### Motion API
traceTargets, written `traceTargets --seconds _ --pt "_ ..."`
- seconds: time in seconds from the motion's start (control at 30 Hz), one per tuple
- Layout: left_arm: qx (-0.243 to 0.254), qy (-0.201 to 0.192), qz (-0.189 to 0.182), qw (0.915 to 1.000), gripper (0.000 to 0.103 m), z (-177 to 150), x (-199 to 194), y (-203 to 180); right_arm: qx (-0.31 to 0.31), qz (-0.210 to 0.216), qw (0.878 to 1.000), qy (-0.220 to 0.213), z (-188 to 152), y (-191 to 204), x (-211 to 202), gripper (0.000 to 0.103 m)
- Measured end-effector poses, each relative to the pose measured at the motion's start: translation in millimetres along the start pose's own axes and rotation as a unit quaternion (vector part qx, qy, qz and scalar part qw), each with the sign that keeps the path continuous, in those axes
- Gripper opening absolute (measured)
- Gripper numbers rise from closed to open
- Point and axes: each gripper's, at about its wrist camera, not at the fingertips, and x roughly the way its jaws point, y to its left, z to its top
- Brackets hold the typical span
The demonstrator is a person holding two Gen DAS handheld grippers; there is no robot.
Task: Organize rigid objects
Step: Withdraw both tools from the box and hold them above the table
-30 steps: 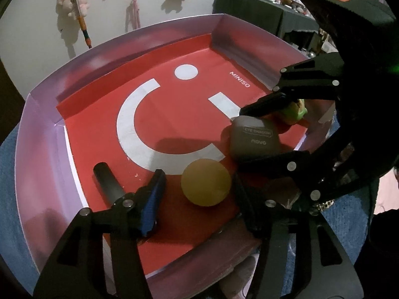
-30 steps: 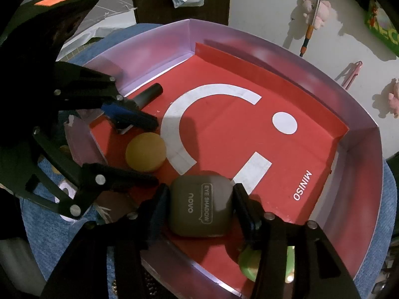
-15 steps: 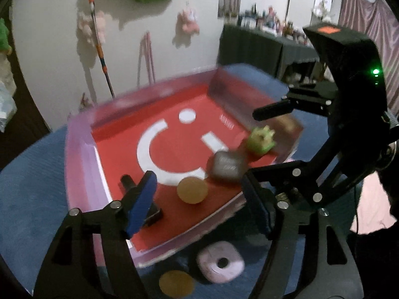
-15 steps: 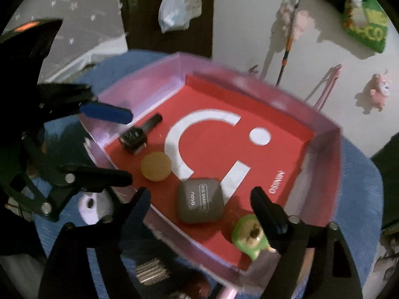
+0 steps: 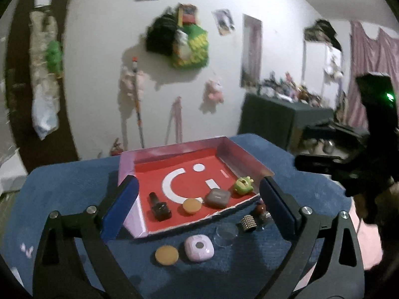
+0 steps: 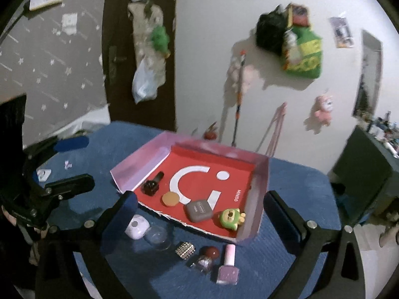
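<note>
Along tray (image 6: 259, 186) front edge (image 6: 189, 226), four objects.

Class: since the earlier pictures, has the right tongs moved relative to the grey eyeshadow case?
Yes. The right tongs pulled back and up from the grey eyeshadow case, now open.

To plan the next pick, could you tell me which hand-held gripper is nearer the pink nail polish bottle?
Right. The pink nail polish bottle lies between the fingers of the right hand-held gripper; the left hand-held gripper sits far off to its left.
</note>
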Motion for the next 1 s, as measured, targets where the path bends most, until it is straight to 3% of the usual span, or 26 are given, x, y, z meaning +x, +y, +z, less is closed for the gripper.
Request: traceTargets --seconds 0.13,0.33,0.43,0.53,0.67,1.0 --pt "-0.033 -0.014 0.026 0.999 0.1 -21 -18 1 0.035 -0.026 0.999 -0.03 -21 12 -27 0.103" --pt "-0.068 -0.008 0.048 0.9965 0.1 -63 -28 -3 0.021 -0.084 0.994 -0.067 -65 42 -47 0.103" --pt "-0.075 -0.007 0.061 0.9953 0.1 -86 -28 -7 0.035 -0.086 0.993 -0.078 -93 47 -47 0.103" --pt "-0.074 0.008 0.081 0.9939 0.1 -104 -22 -10 0.05 -0.107 0.991 -0.07 -121 44 -37 0.103" --pt "-0.074 0.021 0.106 0.9914 0.1 -118 -14 -13 0.081 -0.1 0.99 -0.05 -144 39 -22 0.103" --pt "-0.068 0.052 0.116 0.9895 0.1 -138 1 -15 0.118 -0.105 0.987 -0.014 -177 28 4 0.103"
